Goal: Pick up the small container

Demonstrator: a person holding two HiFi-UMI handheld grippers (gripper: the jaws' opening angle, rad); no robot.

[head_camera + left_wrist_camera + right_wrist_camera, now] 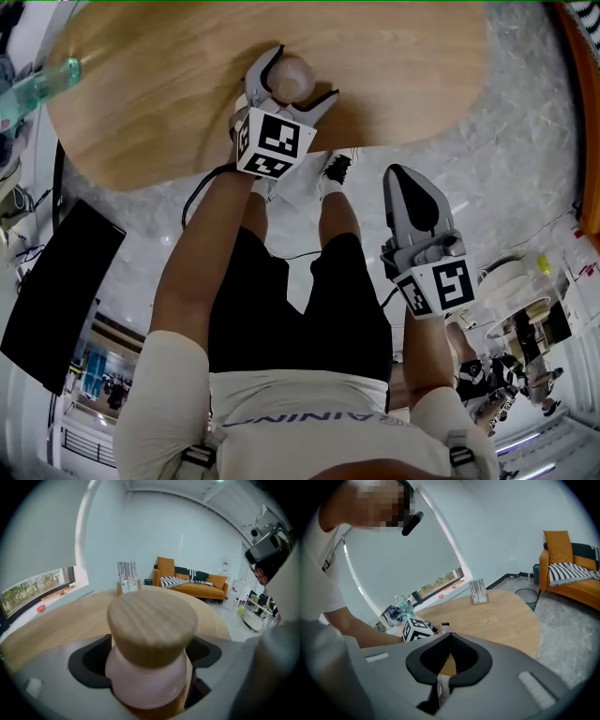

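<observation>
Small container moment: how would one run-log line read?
left gripper: open, straddling wood-lidded pink container on wooden table | right gripper: shut, empty, off table

Orange sofa, pale walls, marble floor

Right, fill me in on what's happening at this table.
A person holds a gripper in each hand at a wooden table. The left gripper has its jaws spread wide around the small pink container with a wooden lid, which stands on the table. The pads don't appear to press on it. The right gripper hangs beside the table over the floor, jaws together and empty.
</observation>
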